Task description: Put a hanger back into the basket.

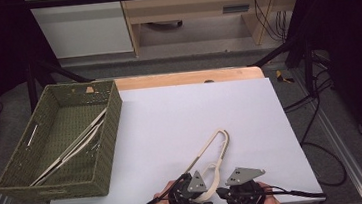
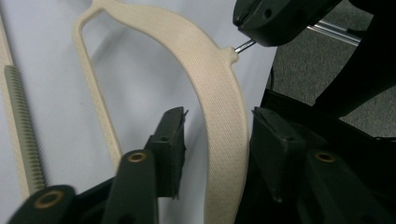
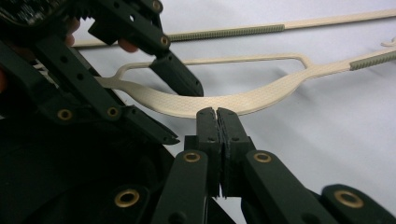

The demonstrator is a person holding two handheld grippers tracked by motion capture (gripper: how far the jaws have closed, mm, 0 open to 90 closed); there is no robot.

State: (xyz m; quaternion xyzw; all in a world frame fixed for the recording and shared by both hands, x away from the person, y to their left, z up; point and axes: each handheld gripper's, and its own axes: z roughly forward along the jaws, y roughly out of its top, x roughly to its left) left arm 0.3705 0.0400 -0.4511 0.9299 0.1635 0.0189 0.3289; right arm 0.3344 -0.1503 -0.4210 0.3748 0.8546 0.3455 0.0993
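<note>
In the high view, a cream hanger point(image 1: 217, 151) is lying on the white table sheet point(image 1: 170, 113), low and just right of centre in the frame. Its long axis is running from the bottom centre up and to the right, away from the person. Both hands are coming in at the bottom edge. The left gripper point(image 1: 201, 193) is sitting on the near, curved end of the hanger, and the right gripper point(image 1: 221, 192) is just beside it, so the two are about equally near. A woven basket point(image 1: 104, 154) at the left of the frame is holding more hangers point(image 1: 75, 145), well apart from the work.

In the left gripper view, the left gripper point(image 2: 217, 140) is straddling the hanger's broad curved shoulder point(image 2: 219, 107). Its jaws are standing at a middling width; one pad point(image 2: 273, 149) seems to be touching the shoulder while the other point(image 2: 170, 140) is keeping a gap. At the upper right of the frame, the right gripper's tip point(image 2: 261, 21) is pinching the metal hook stub point(image 2: 245, 45), a detail too small to read from above.

In the right gripper view, the right gripper point(image 3: 216, 114) is fully closed at the centre of the frame, its tips against the shoulder's point(image 3: 224, 100) near edge; the stub itself is hidden here. The left gripper's jaws are reaching in from the upper left.
</note>
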